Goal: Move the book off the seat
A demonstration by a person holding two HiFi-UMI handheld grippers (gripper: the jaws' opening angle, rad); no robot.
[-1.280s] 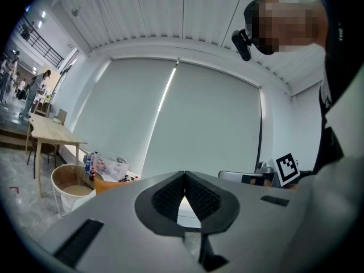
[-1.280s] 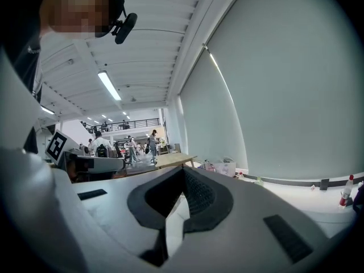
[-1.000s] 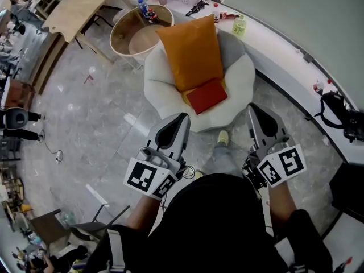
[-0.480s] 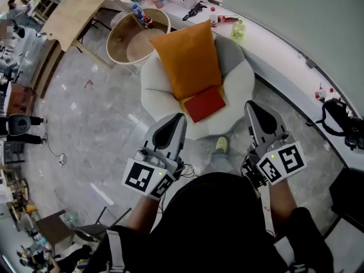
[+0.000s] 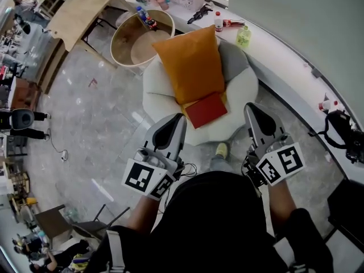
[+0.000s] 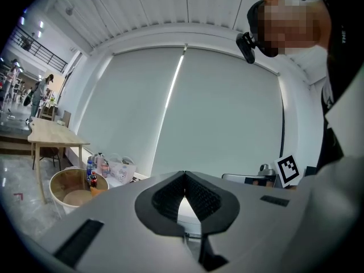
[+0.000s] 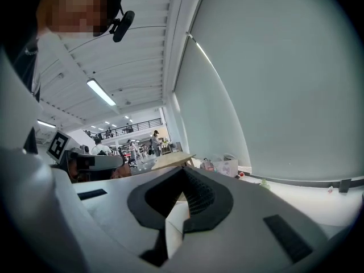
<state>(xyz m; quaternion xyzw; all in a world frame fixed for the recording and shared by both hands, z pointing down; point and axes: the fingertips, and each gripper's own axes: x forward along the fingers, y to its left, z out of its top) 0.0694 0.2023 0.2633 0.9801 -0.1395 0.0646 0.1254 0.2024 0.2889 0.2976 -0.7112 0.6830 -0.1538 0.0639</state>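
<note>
Where the person stands: at the front of the chair (image 5: 242, 87), with one shoe (image 5: 222, 150) just short of its base.
Arms: both forearms (image 5: 141, 216) reach forward from the body, side by side and well apart. Each ends in a gripper that points towards the chair, close to level.
Left gripper (image 5: 177, 117): jaws together, the ribbed pads meeting at the tips. Nothing is held; only a white sliver shows through the gap behind the tips. It touches nothing.
Right gripper (image 5: 251, 107): jaws likewise closed tip to tip and empty. It is near the chair's right front edge, with no contact to be seen.
Marker cubes (image 5: 149, 179): one at the back of each gripper, by the wrist, with faces turned up to the head camera.
Book (image 5: 206, 110): red, flat on the seat near its front, its far edge against the foot of the cushion (image 5: 190, 64). It lies between the two grippers' lines, just beyond the left tip, and is apart from both.
Cushion: orange, leaning on the chair back.
</note>
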